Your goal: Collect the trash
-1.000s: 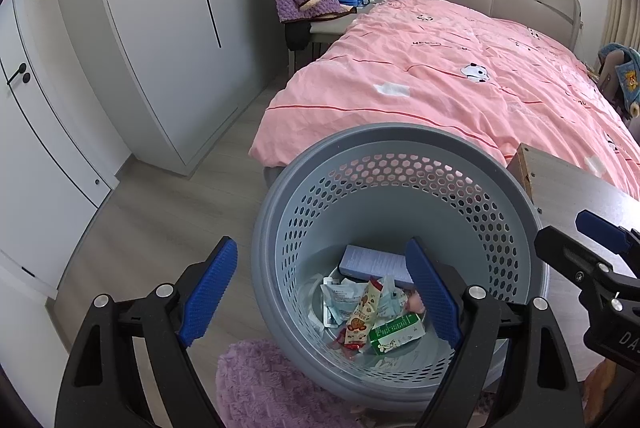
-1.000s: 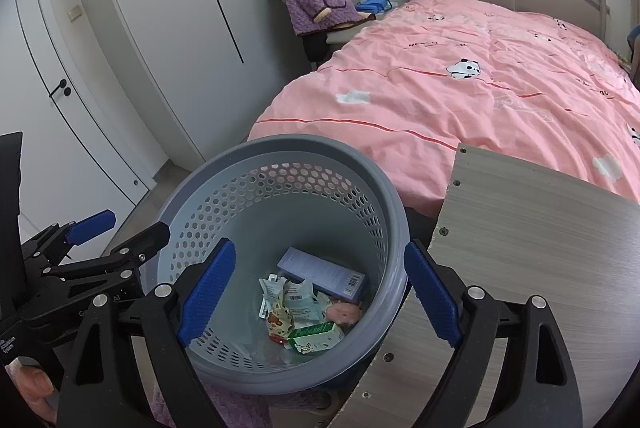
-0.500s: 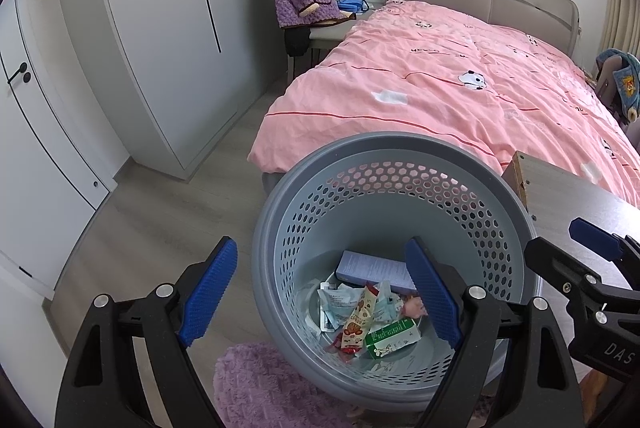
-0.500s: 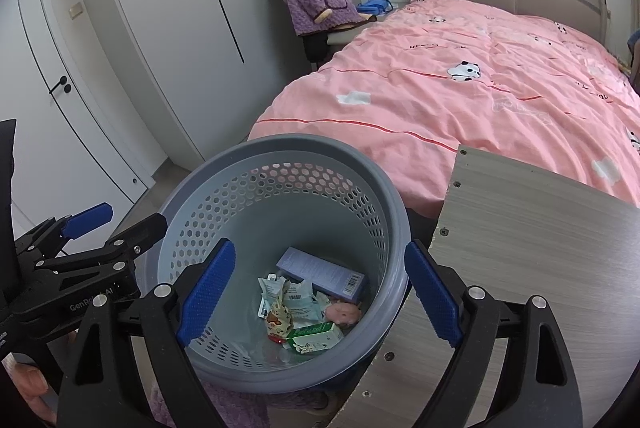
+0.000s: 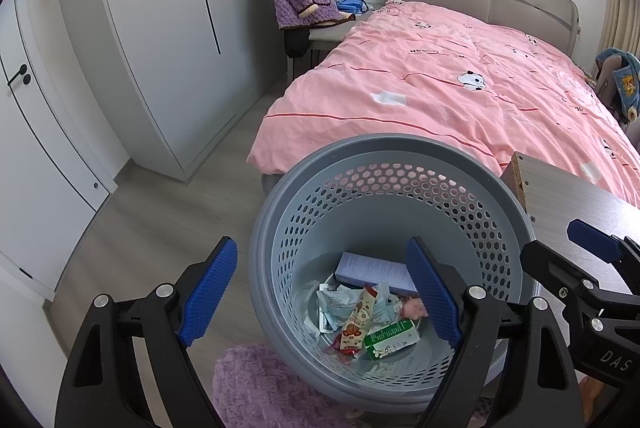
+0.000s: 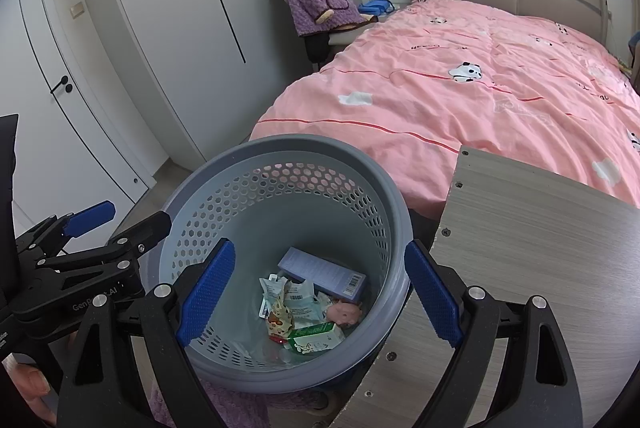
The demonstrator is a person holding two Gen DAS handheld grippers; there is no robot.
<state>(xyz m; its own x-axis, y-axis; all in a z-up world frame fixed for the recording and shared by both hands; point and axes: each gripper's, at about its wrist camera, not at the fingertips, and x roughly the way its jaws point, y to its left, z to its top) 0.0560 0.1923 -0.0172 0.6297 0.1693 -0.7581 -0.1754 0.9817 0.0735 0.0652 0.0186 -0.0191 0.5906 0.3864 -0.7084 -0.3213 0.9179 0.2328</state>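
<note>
Trash: crumpled wrappers, a green carton (image 5: pixel 392 339) and a pale purple box (image 6: pixel 322 274) lie on the floor of the round grey perforated plastic basket (image 5: pixel 280 228).
Basket: stands beside the grey wood-grain tabletop (image 6: pixel 540 248).
Left gripper (image 5: pixel 320 292): above the basket's left rim, released, empty.
Right gripper (image 6: pixel 316 290): above the basket's table-side rim, released, empty.
Nearer: neither; both point down into the basket.
Box axis: slants toward the table.

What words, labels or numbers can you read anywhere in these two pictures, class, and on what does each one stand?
"DAS": right claw's black body, cut off by the frame edge.
"GenR...t AI": left claw's black body, partly hidden.
"HELLO", roughly: pink duvet, small.
Barcode: purple box in the basket, digits unreadable.
Green carton and wrappers: print too small.
</note>
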